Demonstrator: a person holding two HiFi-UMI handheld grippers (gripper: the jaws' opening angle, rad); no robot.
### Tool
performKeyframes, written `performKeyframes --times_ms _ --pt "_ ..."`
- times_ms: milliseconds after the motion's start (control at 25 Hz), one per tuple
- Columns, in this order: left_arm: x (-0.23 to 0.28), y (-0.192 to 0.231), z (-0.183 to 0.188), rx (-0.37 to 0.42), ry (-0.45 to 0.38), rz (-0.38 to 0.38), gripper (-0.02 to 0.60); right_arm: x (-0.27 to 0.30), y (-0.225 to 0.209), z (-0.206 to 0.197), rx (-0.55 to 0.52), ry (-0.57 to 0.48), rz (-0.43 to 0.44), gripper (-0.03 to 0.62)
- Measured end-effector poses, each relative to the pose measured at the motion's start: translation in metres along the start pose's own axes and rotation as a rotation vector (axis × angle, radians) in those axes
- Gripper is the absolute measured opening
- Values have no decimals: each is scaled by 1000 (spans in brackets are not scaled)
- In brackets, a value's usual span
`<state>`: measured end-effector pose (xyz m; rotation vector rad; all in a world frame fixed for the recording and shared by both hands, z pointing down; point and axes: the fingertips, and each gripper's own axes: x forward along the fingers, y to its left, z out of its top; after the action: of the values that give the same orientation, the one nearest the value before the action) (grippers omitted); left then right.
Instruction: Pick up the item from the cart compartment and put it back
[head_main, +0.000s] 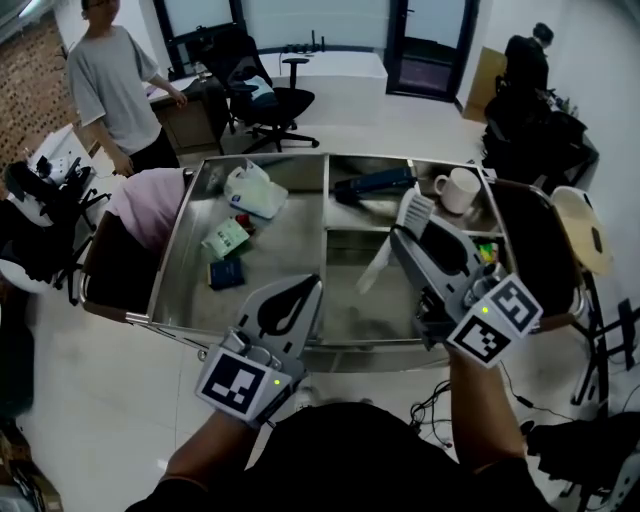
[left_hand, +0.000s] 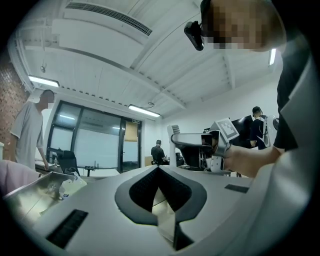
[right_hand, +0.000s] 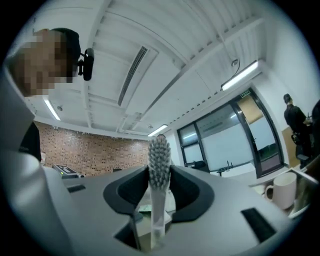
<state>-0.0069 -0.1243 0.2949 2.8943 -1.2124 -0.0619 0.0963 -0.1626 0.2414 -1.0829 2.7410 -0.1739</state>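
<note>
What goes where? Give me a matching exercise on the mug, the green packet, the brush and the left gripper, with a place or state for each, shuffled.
Things:
1. white mug
2. green packet
3. white brush
4. left gripper

Places or states:
A. jaws shut, nothing between them
B. large left compartment of the cart
C. rear right compartment of the cart
D. clamped in the right gripper

Pairs: 1-C, 2-B, 3-D, 4-A

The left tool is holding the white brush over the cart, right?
Not quite. The right tool holds the white brush over the cart; the right gripper view shows it between the jaws. The left tool is shut and empty.
</note>
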Motion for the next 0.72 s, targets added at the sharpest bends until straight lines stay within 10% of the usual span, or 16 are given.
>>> performKeyframes --times_ms 720 --pt "8 -31 9 13 -12 -58 0 -100 21 29 21 -164 -32 153"
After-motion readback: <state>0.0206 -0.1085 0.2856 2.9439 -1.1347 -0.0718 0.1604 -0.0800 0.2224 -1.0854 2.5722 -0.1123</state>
